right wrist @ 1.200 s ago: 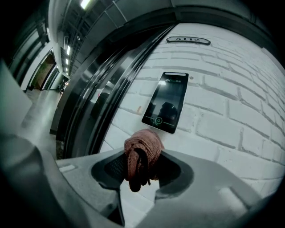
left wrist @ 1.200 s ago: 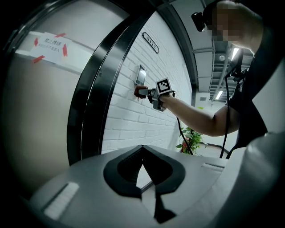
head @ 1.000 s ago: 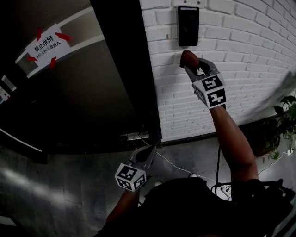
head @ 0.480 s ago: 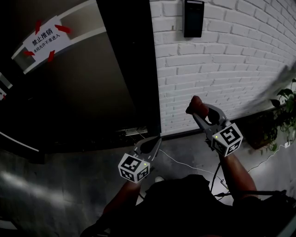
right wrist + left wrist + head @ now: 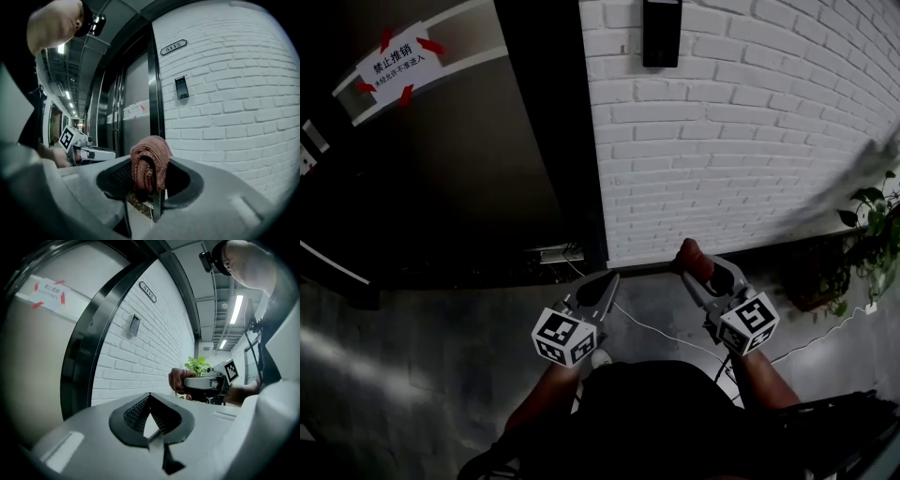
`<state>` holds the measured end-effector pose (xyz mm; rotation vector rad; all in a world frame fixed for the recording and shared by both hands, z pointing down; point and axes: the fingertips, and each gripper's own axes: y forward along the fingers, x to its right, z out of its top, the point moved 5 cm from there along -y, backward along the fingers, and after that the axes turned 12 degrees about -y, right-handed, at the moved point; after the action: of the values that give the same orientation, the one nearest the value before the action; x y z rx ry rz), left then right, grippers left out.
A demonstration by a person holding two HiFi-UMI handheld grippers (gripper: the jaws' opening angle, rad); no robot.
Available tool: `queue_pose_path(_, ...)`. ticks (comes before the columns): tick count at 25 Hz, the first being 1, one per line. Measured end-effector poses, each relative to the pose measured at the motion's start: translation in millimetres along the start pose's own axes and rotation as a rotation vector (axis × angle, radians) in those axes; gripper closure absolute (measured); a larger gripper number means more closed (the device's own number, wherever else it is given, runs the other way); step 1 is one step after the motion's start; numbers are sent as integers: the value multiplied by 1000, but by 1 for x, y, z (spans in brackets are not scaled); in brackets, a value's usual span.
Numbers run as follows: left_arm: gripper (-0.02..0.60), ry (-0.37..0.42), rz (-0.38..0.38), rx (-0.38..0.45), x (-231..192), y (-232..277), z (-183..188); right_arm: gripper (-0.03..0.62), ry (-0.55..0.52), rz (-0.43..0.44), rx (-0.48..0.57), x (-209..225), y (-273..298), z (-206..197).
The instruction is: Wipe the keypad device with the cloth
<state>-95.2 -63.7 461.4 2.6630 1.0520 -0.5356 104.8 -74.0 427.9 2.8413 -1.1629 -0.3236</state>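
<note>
Right gripper (image 5: pixel 691 265) is low, its jaws pinching the reddish cloth (image 5: pixel 150 161). Keypad device (image 5: pixel 661 33) sits at 12 o'clock on the white brick wall (image 5: pixel 750 141), well apart from the cloth; wiping judged not under way. Left gripper (image 5: pixel 607 284) pressed together, empty. Dark door (image 5: pixel 487 159) at 10 o'clock, plant (image 5: pixel 874 234) at 3.

right gripper (image 5: pixel 694 265): lowered from just under the keypad (image 5: pixel 661 33) at 12 o'clock to about 5 o'clock in the head view, now level with the left gripper (image 5: pixel 606 284).
cloth (image 5: pixel 689 253): came down with it, now well apart from the keypad.
right arm: no longer stretched up, now bent low.
</note>
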Motion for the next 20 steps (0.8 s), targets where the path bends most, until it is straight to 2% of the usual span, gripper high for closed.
queue_pose_path(5,565,12,36,24,38,5,-12,450,4,39,18,-2,-42,-12)
queue_pose_path(8,565,-10,37,14,59,6,-25,450,8,64,18,-7,-61,-20)
queue_pose_path(12,565,2,40,0,82,9,-36,450,2,89,18,-14,-80,-29)
queue_pose_path(20,565,36,63,3,107,8,-45,451,20,92,7,-17,-105,-42)
